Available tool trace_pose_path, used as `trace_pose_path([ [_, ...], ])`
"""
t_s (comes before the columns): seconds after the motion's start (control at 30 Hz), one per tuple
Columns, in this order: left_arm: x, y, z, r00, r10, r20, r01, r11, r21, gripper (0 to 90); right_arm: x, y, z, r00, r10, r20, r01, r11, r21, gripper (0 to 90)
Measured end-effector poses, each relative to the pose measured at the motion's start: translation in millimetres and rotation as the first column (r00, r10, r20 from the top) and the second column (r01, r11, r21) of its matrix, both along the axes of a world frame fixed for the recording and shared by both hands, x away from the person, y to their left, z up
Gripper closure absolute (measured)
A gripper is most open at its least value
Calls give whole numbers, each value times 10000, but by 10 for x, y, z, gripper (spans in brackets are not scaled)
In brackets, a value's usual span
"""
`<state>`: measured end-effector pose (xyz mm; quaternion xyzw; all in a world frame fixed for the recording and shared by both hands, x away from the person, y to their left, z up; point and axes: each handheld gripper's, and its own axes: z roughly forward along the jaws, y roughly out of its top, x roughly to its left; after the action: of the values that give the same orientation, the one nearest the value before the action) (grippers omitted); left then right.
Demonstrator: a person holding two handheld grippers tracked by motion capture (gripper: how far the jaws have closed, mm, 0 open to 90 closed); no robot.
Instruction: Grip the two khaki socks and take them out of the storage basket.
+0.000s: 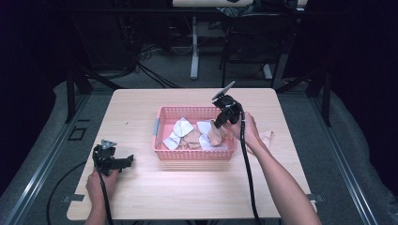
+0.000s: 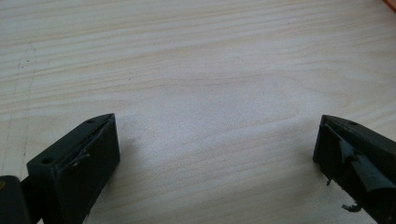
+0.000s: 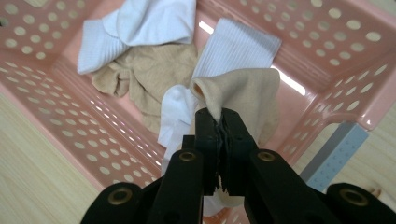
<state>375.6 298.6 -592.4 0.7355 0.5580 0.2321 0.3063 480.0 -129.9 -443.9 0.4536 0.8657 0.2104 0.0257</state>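
In the high view, a pale wooden table [image 1: 187,192] carries a pink plastic basket with perforated walls [image 1: 162,117] near its centre. Inside the basket lie white and beige socks. The right gripper [image 1: 217,125] hangs over the basket's 3 o'clock side, held by the right hand [image 1: 246,131], and a beige fabric sock [image 1: 215,134] hangs from its tip. Another beige piece of cloth [image 1: 267,137] lies on the table just beyond that hand, at 3 o'clock from the basket. The left gripper [image 1: 126,161] rests on the table at 9 o'clock from the basket, well apart from it, in the left hand [image 1: 101,182].

In the left gripper view, the two black jaws stand wide apart over bare wood, with nothing between them.

In the right gripper view, the jaws are pressed together on the edge of the beige sock [image 3: 247,93], above the basket's interior. At 11 o'clock from it lie a white ribbed sock [image 3: 135,28] and a tan crumpled sock [image 3: 149,74].
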Motion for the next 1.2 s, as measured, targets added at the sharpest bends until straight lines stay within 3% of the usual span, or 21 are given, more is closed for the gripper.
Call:
trace_pose_path([
  [0.3,0,-1,0,10000,7,2,-7,10000,-4,3,-12,-24,173,9997,126,215,-129,9998,150,871],
  [0.67,0,-1,-1,10000,8,4,-8,10000,-6,3,-89,-139,591,9977,123,663,-175,9968,782,871],
  [0.97,0,-1,0,10000,3,1,-3,10000,-3,3,-185,-280,980,9927,107,1204,-185,9978,633,872],
  [1.2,-1,-1,0,10000,6,4,-6,10000,0,3,-217,-473,1094,9894,-279,1423,194,9980,606,871],
])
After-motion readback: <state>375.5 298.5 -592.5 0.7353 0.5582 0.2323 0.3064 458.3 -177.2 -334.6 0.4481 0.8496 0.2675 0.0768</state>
